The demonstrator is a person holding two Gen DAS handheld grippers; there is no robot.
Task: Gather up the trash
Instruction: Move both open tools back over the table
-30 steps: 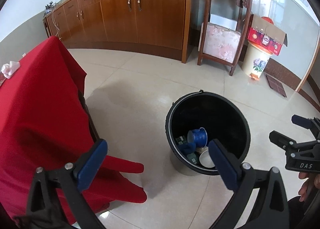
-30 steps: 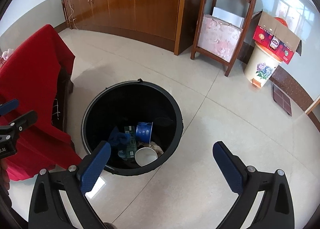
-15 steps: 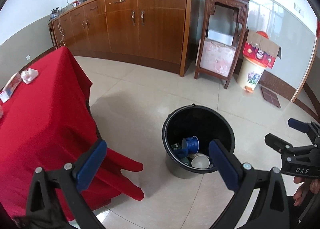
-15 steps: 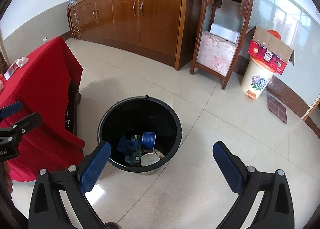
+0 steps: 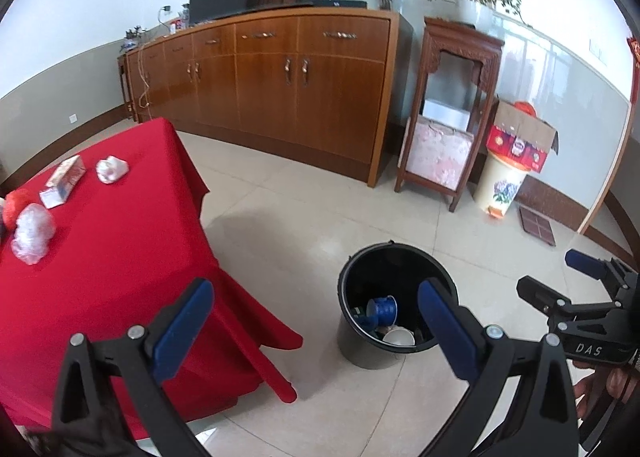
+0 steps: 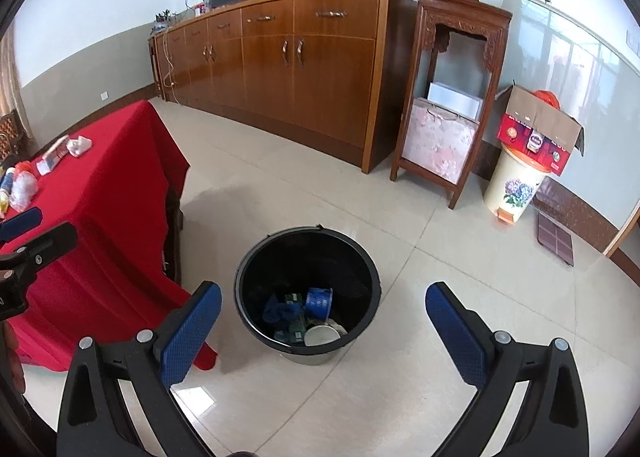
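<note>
Beside the red-draped worktop (image 5: 112, 257), a round black plastic bucket (image 6: 307, 253) stands on the pale tiled floor (image 6: 440, 297) and serves as the trash receptacle. Its bottom holds a blue cylindrical cup (image 6: 319, 302) lying on its side, a white round bowl-shaped container (image 6: 321, 334), a crumpled blue item and some dark green packets. Both claws are above floor level and carry nothing: the left claw (image 5: 316, 311) has its blue-padded jaws spread wide and empty, and the right claw (image 6: 323, 315) is likewise spread wide and empty, with the bucket showing between its jaws. Remaining trash lies on the worktop, well apart from the bucket: a crumpled clear plastic wrapper (image 5: 32, 231), a crumpled white paper wad (image 5: 112, 169), a flat white-and-red carton (image 5: 64, 181) and a red mesh ball (image 5: 18, 203) at the left edge of the left wrist view. Judgement: the step in hand is the interval between a deposit and the next pick, and the task is only partly complete, since several items are uncollected. The next move calls for swinging one claw over the worktop, aligning its open jaws on either side of a single item, lowering until the pads bracket it, and closing. The plastic wrapper and paper wad probably compress under grip, so a full closure is advisable. Care is needed not to pinch the red cloth along with the item.
</note>
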